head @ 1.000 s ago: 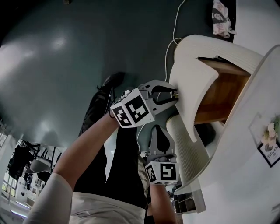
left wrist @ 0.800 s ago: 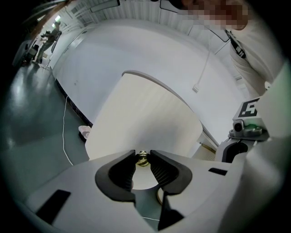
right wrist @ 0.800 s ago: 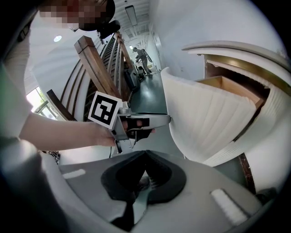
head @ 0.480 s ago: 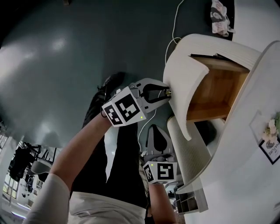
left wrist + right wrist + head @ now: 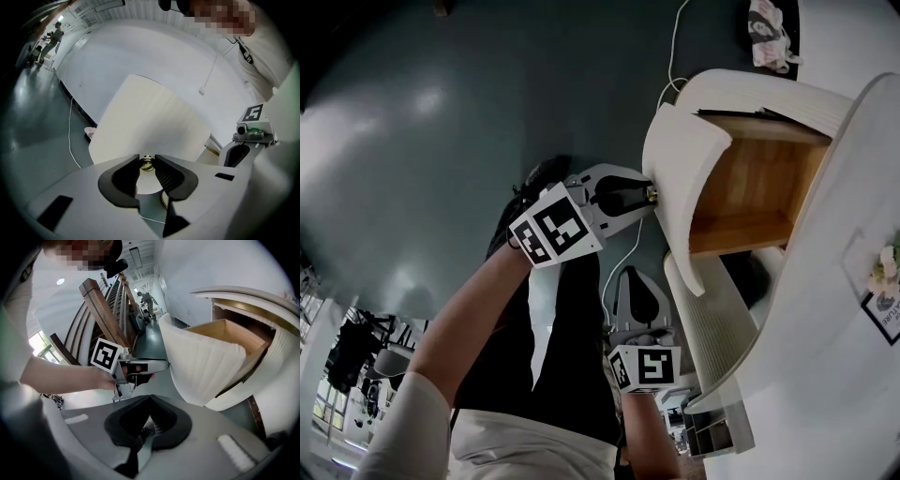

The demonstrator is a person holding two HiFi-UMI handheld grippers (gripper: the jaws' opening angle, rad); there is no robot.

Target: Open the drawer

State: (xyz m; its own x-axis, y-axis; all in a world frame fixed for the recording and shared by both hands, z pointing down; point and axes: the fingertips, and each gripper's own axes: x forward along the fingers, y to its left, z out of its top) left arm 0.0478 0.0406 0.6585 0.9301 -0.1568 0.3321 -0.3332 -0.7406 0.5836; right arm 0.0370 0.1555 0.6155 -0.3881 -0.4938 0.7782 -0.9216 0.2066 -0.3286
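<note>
In the head view my left gripper [image 5: 645, 193] is shut on the small brass knob [image 5: 653, 194] of the upper drawer. The drawer's curved, ribbed white front [image 5: 675, 169] stands pulled out from the white cabinet [image 5: 853, 216], and its wooden inside [image 5: 750, 192] shows. From the left gripper view, the knob [image 5: 147, 162] sits pinched between the two dark pads, against the drawer front [image 5: 150, 122]. My right gripper [image 5: 639, 298] hangs below the left one, shut on nothing, apart from the drawer. The right gripper view shows the open drawer [image 5: 211, 364] and the left gripper [image 5: 140, 365] at its front.
A second ribbed drawer front [image 5: 712, 323] sits closed below the open one. A white cable [image 5: 672, 56] runs over the dark floor, with a crumpled cloth [image 5: 769, 33] beyond. The person's dark-trousered legs [image 5: 562, 356] stand close to the cabinet. A framed flower card [image 5: 883, 305] is at the right.
The left gripper has moved left with the knob, and the drawer has slid further out, baring more of its wooden inside. The right gripper has stayed where it was.
</note>
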